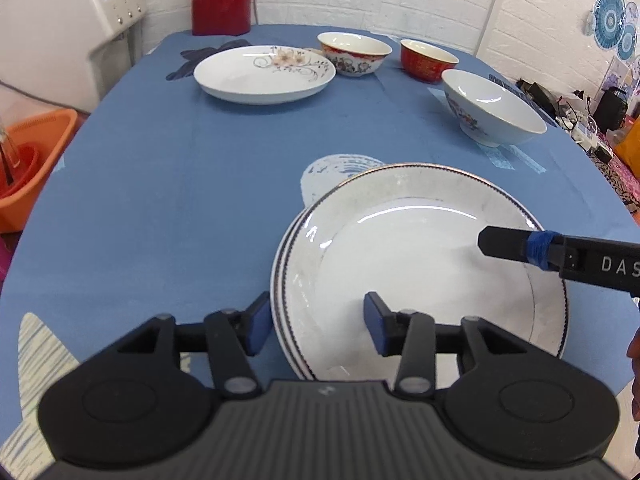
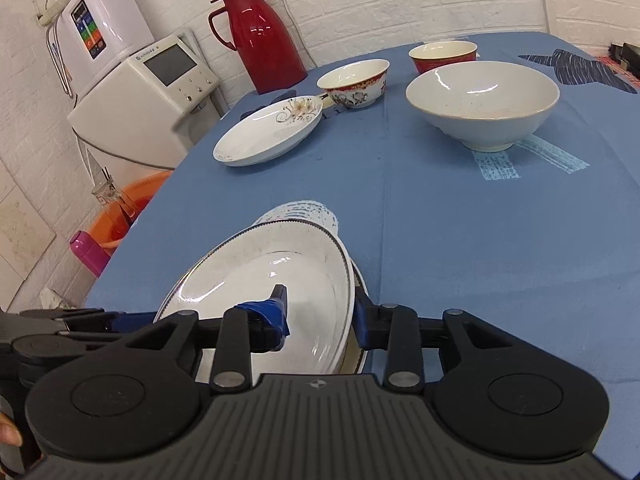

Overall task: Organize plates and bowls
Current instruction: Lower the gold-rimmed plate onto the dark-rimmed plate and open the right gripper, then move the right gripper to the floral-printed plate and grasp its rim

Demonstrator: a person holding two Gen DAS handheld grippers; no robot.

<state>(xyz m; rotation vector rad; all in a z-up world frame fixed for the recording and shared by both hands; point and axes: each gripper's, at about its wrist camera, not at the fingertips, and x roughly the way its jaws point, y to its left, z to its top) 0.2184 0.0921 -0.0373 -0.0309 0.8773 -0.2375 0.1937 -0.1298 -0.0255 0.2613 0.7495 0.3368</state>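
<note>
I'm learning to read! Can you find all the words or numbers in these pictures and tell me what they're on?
"DAS": white letters on the right gripper, cut off at the picture's edge.
Printed lines on the pale patches of the tablecloth: too blurred to read.
Small brand line above the screen of the white machine: too small to read.
Coloured buttons on the white box on top of it: no letters readable.
Plates and bowls: only flower patterns, no words.
</note>
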